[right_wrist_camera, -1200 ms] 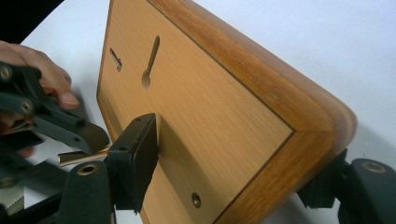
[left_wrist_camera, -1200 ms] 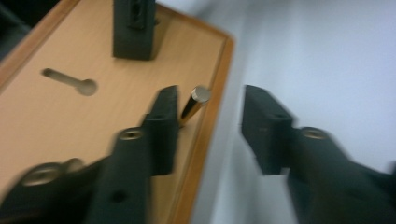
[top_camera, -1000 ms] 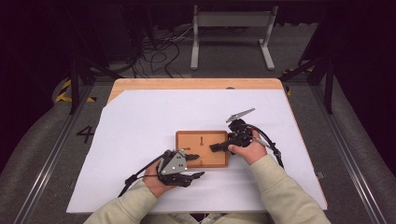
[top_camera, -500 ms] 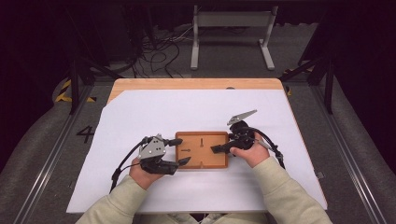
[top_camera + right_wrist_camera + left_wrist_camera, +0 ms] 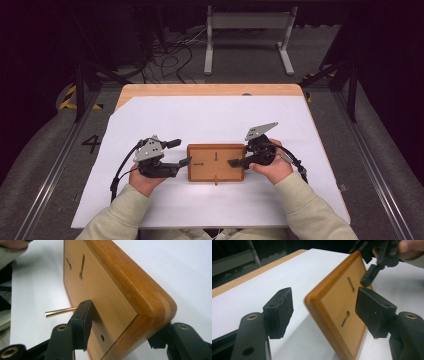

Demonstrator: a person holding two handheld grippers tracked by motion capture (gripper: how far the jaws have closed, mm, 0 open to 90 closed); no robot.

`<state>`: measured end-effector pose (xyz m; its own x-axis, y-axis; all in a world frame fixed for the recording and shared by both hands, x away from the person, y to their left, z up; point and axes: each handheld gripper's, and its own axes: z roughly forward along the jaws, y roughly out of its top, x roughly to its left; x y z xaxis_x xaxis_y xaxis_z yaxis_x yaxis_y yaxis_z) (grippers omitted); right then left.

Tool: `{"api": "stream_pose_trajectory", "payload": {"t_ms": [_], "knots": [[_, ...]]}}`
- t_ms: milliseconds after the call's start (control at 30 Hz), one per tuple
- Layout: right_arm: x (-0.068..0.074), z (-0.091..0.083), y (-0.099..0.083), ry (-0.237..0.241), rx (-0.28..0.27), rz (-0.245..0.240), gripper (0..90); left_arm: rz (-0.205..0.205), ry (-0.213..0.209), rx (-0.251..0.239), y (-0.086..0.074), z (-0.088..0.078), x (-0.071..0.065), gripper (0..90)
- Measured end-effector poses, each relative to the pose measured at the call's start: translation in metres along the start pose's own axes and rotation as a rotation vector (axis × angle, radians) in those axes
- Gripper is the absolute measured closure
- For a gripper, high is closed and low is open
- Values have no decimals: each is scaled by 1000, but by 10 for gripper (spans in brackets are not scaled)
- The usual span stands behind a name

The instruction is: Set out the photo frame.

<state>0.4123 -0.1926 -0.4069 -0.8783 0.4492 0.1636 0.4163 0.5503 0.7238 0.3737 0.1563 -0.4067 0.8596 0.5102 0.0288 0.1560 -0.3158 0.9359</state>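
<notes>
You had the wooden frame [image 5: 216, 162], back up mid-tabletop [image 5: 210, 112], clamped at one edge by your right tongs [image 5: 235, 162], while your left tongs [image 5: 179, 152], spread wide, had not yet gripped the opposite edge

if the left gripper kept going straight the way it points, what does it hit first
Most likely the wooden frame: the left gripper is open with the frame's near edge between its jaws, just ahead. Depth is hard to judge.

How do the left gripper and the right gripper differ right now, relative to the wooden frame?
The right gripper is shut on the wooden frame at its edge; the left gripper is open, its jaws straddling the opposite edge. The left gripper touches nothing. Both are hand-held and point inward at the frame.
</notes>
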Motion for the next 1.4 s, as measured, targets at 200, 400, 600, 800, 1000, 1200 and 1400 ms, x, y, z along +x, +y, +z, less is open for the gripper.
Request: {"api": "stream_pose_trajectory", "payload": {"t_ms": [200, 400, 600, 800, 1000, 1200, 1400], "knots": [[9, -5, -3, -15, -4, -82, 493, -38, 29, 17, -4, -1, 8, 306], [16, -9, -7, -13, -3, -137, 539, -69, 24, 37, -10, 1, 15, 291], [24, -14, -10, -17, -3, -211, 576, -83, 30, 6, -10, -5, 19, 295], [34, -17, -13, -30, 6, -299, 610, -107, 47, 4, -12, -8, 24, 294], [45, -20, -15, -37, 22, -369, 642, -113, 51, 9, -13, -8, 25, 292], [54, -22, -18, -43, 38, -414, 670, -109, 54, 12, -14, -7, 26, 292], [65, -23, -20, -54, 61, -469, 682, -126, 47, 19, -15, -6, 26, 291]]}}
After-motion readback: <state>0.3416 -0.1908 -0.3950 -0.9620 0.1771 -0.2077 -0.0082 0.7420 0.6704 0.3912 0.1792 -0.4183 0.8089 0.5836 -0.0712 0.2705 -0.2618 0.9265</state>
